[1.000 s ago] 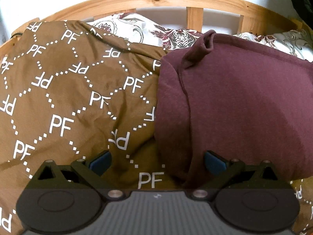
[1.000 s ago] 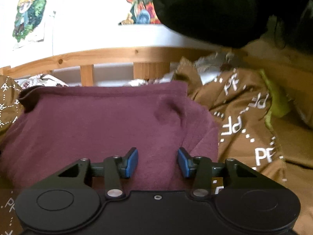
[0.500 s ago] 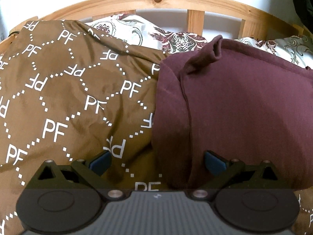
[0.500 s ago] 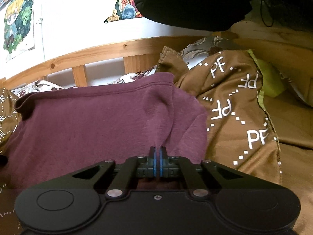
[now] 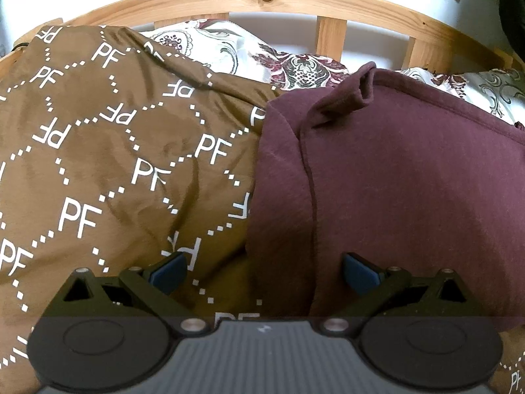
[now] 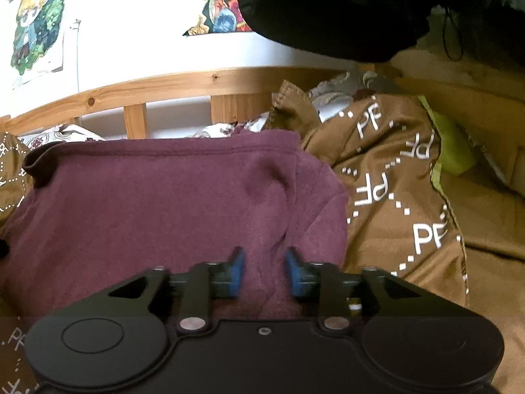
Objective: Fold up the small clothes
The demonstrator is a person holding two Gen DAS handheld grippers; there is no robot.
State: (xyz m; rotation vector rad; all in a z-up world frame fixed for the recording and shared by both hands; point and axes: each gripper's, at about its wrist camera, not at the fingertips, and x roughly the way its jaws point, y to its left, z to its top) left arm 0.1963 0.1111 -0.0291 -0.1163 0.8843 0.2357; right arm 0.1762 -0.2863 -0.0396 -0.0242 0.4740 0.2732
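On the bed's brown PF-print cover (image 5: 98,164), maroon sweatshirt (image 5: 410,180) folded, left hand-held gripper (image 5: 262,271) wide open astride its left edge, right hand-held gripper (image 6: 264,271) partly open, empty, over its near hem.

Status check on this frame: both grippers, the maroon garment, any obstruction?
Left gripper open, straddling the maroon garment at its near left edge. Right gripper open over its near edge, holding nothing. Garment lies on the brown PF blanket; no obstruction seen.

Brown PF-printed blanket (image 5: 98,170), floral pillow (image 5: 249,55), wooden bed rail (image 5: 229,3), wall posters (image 6: 36,29).
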